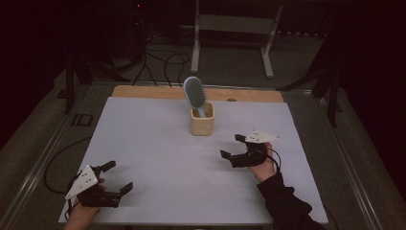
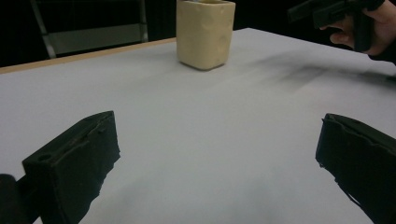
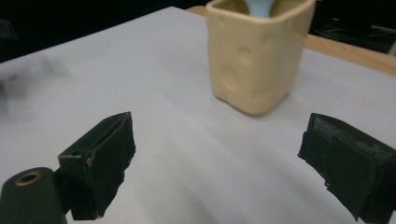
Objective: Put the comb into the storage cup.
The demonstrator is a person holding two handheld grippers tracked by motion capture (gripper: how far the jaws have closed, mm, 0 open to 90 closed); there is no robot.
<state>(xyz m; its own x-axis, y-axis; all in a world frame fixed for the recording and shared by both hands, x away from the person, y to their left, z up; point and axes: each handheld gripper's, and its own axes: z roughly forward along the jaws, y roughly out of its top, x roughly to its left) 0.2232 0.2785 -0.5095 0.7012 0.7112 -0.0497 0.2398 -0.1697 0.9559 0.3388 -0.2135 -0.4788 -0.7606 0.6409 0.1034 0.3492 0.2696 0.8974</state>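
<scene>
Toward the far edge of the desk, a little right of its middle, a cream square cup point(image 1: 202, 120) stands upright on the white sheet point(image 1: 158, 158), and a pale blue hairbrush point(image 1: 195, 92) stands in it handle down, its bristled head risen clear above the rim and leaning slightly to the left; the brush looks to me light and stiff, a plastic thing with a smooth back that could slip between hard jaws; the bristle face would give and spring, so I would judge the better hold to be across the narrow neck just above the rim, or flat across the edges of the head; the cup itself seems light, its walls faintly dimpled, and might tip or ride up with the brush if the handle binds inside, so steadying it would be wise.

The right gripper point(image 1: 236, 145) rests near the desk's right side, just short of the cup, jaws spread wide and holding nothing; in the right gripper view the cup point(image 3: 256, 51) sits close ahead between the jaws' line; the left gripper point(image 1: 118, 177) lies by the near left corner, well apart from the cup, jaws likewise wide and empty; nothing lies on the sheet between either gripper and the cup; beyond the far edge, cables point(image 1: 160, 67) and a metal frame point(image 1: 234, 28) stand on the floor, out of the way.
</scene>
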